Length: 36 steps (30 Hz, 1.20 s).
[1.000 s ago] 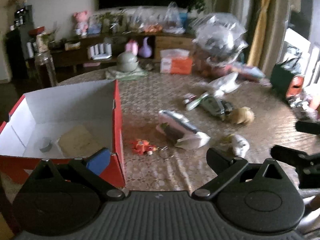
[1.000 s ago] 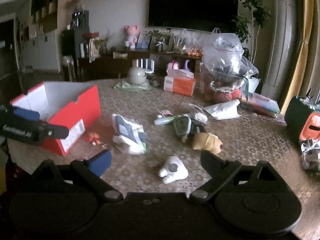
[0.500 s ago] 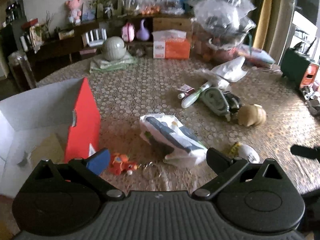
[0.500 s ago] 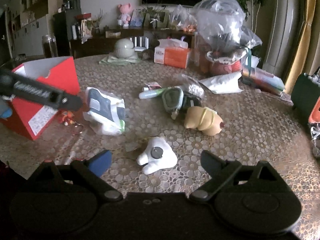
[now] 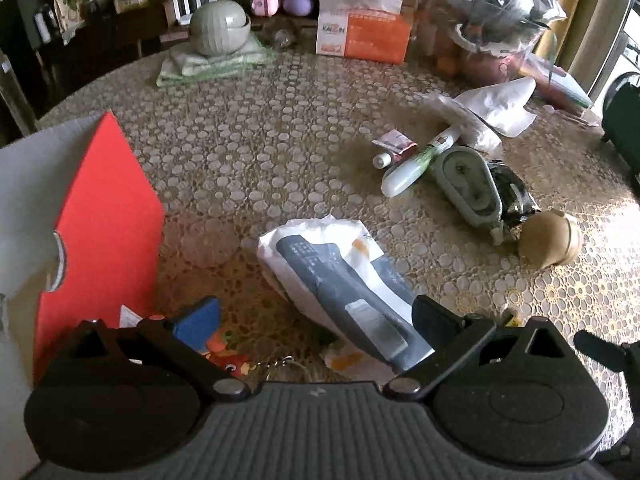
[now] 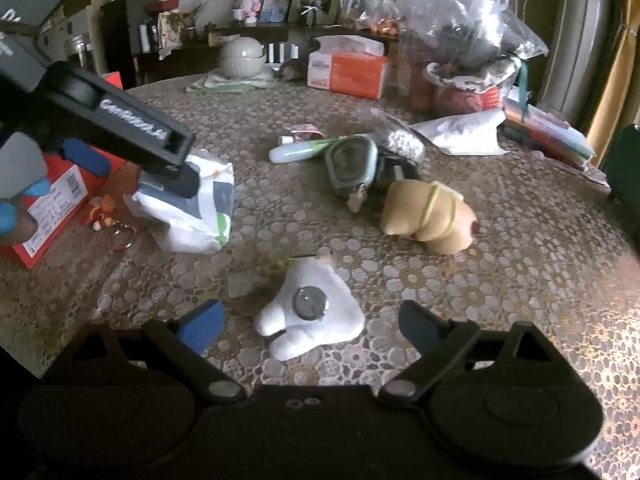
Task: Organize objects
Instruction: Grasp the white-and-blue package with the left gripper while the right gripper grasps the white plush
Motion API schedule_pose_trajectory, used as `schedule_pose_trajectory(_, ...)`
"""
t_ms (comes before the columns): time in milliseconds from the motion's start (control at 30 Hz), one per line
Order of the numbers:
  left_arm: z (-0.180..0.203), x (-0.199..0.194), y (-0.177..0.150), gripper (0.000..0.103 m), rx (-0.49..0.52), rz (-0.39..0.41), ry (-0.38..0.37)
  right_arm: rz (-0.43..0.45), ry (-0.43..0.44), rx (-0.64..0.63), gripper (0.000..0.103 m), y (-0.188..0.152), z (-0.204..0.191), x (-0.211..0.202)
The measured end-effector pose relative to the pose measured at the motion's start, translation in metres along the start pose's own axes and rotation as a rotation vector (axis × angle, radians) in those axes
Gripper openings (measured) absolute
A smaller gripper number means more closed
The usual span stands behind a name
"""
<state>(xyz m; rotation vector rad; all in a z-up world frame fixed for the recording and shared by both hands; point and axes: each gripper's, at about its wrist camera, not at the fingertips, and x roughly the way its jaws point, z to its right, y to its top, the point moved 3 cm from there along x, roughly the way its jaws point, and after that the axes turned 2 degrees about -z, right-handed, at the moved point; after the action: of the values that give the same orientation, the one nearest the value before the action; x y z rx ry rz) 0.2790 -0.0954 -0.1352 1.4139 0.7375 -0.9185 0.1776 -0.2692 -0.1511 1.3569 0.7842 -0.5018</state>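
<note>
A white plastic bag with blue-grey print [image 5: 340,276] lies on the table, right of the red box [image 5: 100,216]. My left gripper [image 5: 316,320] hangs open over the bag's near end, its right fingertip above the bag. An orange toy keychain [image 5: 224,356] lies by its blue left pad. In the right wrist view the left gripper [image 6: 136,168] reaches in from the upper left onto the bag [image 6: 200,208]. My right gripper [image 6: 310,326] stands open, with a white plush toy with a grey button [image 6: 308,312] between its fingertips, apart from both.
A tan plush toy [image 6: 428,216], a grey-green case [image 6: 352,160] and a pale tube [image 6: 300,152] lie mid-table. An orange tissue box [image 6: 348,68], a round grey pot [image 6: 242,56] on folded cloth and full plastic bags [image 6: 460,20] line the far edge.
The left gripper has moved right and down, from above the red box to over the white bag. The right gripper has sunk toward the white plush toy, which now lies between its fingers.
</note>
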Motion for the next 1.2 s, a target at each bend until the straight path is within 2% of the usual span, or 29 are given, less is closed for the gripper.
schedule_pose_trajectory(200, 0.003, 0.005, 0.002, 0.085, -0.001, -0.019, -0.040, -0.009, 0.009, 0.003, 0.092, 0.000, 0.000, 0.007)
schedule_pose_trajectory(267, 0.005, 0.006, 0.002, 0.072, 0.001, -0.020, -0.052, -0.008, 0.010, -0.003, 0.090, 0.000, -0.001, 0.008)
schedule_pose_trajectory(333, 0.007, 0.005, 0.002, 0.063, 0.014, -0.018, -0.055, -0.010, 0.006, -0.009, 0.079, 0.000, -0.002, 0.008)
schedule_pose_trajectory(367, 0.008, 0.004, 0.002, 0.059, 0.018, -0.015, -0.056, -0.018, 0.003, -0.009, 0.063, -0.001, -0.002, 0.009)
schedule_pose_trajectory(500, 0.011, -0.001, 0.001, 0.049, 0.042, 0.004, -0.049, -0.023, 0.000, 0.012, 0.059, 0.000, 0.000, 0.009)
schedule_pose_trajectory(567, 0.012, -0.003, 0.000, 0.039, 0.051, 0.012, -0.051, -0.021, 0.000, 0.010, 0.059, 0.000, 0.000, 0.006)
schedule_pose_trajectory(767, 0.009, -0.016, -0.002, 0.026, 0.063, 0.037, -0.069, -0.004, -0.008, 0.034, 0.054, 0.004, 0.001, -0.009)
schedule_pose_trajectory(933, 0.002, -0.029, -0.006, 0.017, 0.036, 0.037, -0.086, 0.012, -0.016, 0.042, 0.052, 0.005, 0.001, -0.025)
schedule_pose_trajectory(1033, -0.005, -0.036, -0.010, 0.013, 0.010, 0.038, -0.106, 0.020, -0.014, 0.048, 0.051, 0.007, -0.001, -0.035)
schedule_pose_trajectory(1200, -0.011, -0.050, -0.020, 0.010, 0.021, 0.056, -0.113, 0.041, -0.012, 0.046, 0.051, 0.011, -0.010, -0.053)
